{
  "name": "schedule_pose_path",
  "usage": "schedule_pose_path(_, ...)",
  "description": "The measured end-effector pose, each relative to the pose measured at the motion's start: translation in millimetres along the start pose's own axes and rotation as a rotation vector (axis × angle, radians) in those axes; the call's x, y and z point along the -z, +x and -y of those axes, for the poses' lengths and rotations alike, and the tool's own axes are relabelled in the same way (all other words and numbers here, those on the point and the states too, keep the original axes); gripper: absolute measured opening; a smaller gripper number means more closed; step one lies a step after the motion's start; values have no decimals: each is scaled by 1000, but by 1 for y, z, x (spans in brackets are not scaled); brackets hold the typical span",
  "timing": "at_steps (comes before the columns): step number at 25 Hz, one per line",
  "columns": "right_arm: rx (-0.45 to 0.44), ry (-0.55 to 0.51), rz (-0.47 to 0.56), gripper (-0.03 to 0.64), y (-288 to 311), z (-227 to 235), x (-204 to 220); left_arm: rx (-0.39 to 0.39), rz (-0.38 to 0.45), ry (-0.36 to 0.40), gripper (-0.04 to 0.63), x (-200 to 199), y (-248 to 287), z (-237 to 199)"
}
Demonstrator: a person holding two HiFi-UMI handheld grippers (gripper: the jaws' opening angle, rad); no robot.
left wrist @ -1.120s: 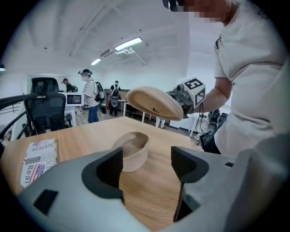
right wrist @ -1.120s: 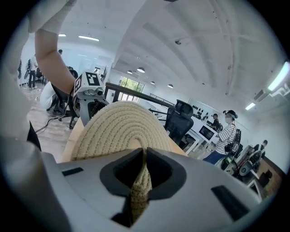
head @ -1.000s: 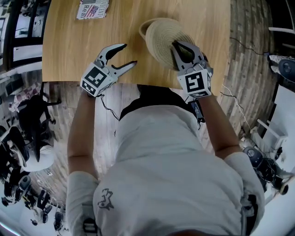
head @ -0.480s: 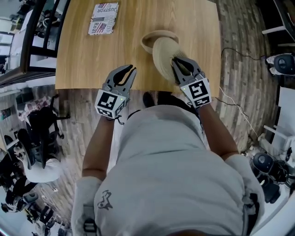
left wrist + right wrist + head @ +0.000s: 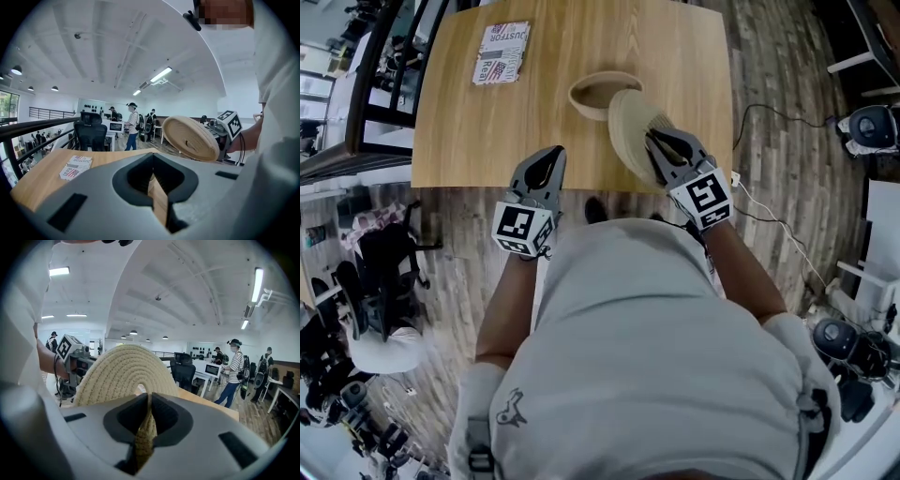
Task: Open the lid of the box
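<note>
Pale wood worktop (image 5: 487,131) stretches away from me. Nearest, at its front edge, my left tongs (image 5: 551,155) are clenched on nothing. My right tongs (image 5: 654,141) pinch the coiled-rope lid (image 5: 630,120) by its rim, holding it tilted on edge just beside the round woven box (image 5: 581,101), which stands open. I judge the lid light, slightly floppy and rough enough not to slip; the thin rim suits a pinch. Farthest lies a printed card (image 5: 500,52).

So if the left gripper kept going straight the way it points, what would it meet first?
The left gripper would probably meet bare table top, the booklet off to its left and the lifted lid to its right; depth is unclear.
</note>
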State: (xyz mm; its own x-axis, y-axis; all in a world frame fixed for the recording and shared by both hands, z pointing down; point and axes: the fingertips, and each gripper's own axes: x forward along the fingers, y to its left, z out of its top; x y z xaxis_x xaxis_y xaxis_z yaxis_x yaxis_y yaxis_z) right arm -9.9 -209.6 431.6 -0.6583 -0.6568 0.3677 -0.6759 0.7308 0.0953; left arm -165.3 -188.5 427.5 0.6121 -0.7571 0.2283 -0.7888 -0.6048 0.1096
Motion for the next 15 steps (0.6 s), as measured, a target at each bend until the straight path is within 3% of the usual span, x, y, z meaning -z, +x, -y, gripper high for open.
schedule_pose_path(15,-121,-4,46,35,-94,53,35,-141,44,9,6,-27,27,106)
